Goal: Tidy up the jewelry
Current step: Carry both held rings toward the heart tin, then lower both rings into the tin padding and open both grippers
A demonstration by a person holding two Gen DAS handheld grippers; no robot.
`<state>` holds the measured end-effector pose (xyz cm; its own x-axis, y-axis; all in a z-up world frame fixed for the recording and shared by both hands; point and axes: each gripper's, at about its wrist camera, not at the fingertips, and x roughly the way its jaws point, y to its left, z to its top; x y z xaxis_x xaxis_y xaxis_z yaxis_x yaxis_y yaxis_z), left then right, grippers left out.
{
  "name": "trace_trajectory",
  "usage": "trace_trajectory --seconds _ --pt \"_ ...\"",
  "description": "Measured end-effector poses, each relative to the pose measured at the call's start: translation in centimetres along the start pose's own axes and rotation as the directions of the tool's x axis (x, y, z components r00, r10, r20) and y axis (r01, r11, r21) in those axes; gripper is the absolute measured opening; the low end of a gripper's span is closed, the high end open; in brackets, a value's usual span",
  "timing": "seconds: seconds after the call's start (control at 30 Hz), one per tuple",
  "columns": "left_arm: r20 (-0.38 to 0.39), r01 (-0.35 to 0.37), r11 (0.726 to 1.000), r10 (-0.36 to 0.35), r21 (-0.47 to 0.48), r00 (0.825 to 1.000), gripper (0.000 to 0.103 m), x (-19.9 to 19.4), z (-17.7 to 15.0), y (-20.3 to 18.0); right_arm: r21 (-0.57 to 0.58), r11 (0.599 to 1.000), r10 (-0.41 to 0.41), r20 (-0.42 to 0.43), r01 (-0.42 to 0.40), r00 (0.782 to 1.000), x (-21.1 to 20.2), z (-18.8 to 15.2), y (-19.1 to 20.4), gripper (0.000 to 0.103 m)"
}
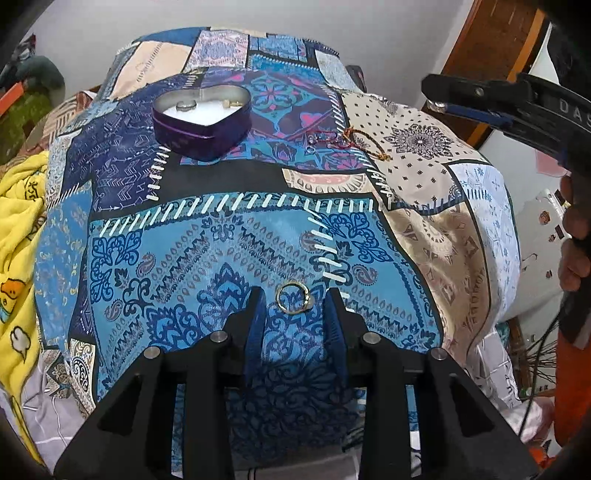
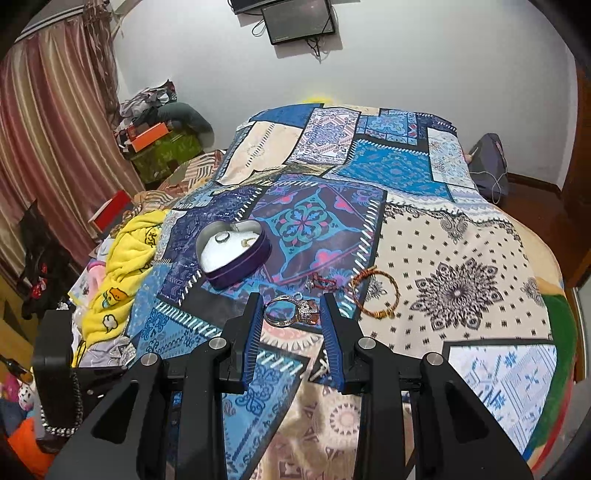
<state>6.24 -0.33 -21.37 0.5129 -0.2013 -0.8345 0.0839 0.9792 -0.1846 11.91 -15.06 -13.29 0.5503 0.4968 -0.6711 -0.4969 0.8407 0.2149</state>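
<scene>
A purple heart-shaped tin sits on the patchwork bedspread with a silver ring and a gold piece inside; it also shows in the right wrist view. My left gripper is open with a gold ring lying on the cloth between its fingertips. My right gripper is open around a silver stone ring, and shows from the side in the left wrist view. A red-and-gold bangle and a red string bracelet lie just beyond it.
A yellow blanket and clutter lie off the bed's left side. A curtain hangs at far left. A dark bag sits at the far right corner. A monitor hangs on the wall.
</scene>
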Motion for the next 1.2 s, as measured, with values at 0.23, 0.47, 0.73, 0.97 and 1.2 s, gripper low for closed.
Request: trace_trajectory --seconds 0.23,0.47,0.73,0.97,1.2 --pt "0.027 -0.027 0.999 0.027 0.02 0.999 0.02 0.1 0.0 -0.2 -0.007 1.0 0.0 0.0 0.0 1.0 -0.2 -0.3 0.3 0.029" --pt "0.062 -0.042 0.999 0.042 0.009 0.997 0.02 -0.9 0.4 0.4 -0.018 1.0 0.007 -0.012 -0.007 1.0 0.7 0.1 1.0 0.029" --pt "0.171 -0.054 0.998 0.061 -0.044 0.983 0.02 -3.4 4.1 3.6 -0.035 0.999 0.038 -0.023 -0.039 0.999 2.9 1.4 2.3 0.029" --pt "0.264 -0.053 0.996 0.072 -0.077 0.962 0.02 -4.7 7.8 6.4 -0.055 0.996 0.067 -0.051 -0.07 0.996 5.9 2.6 3.2 0.029" --pt "0.312 -0.036 0.996 0.061 -0.084 0.948 0.02 -4.2 10.8 8.3 -0.073 0.991 0.104 -0.086 -0.11 0.991 9.3 3.6 4.0 0.029"
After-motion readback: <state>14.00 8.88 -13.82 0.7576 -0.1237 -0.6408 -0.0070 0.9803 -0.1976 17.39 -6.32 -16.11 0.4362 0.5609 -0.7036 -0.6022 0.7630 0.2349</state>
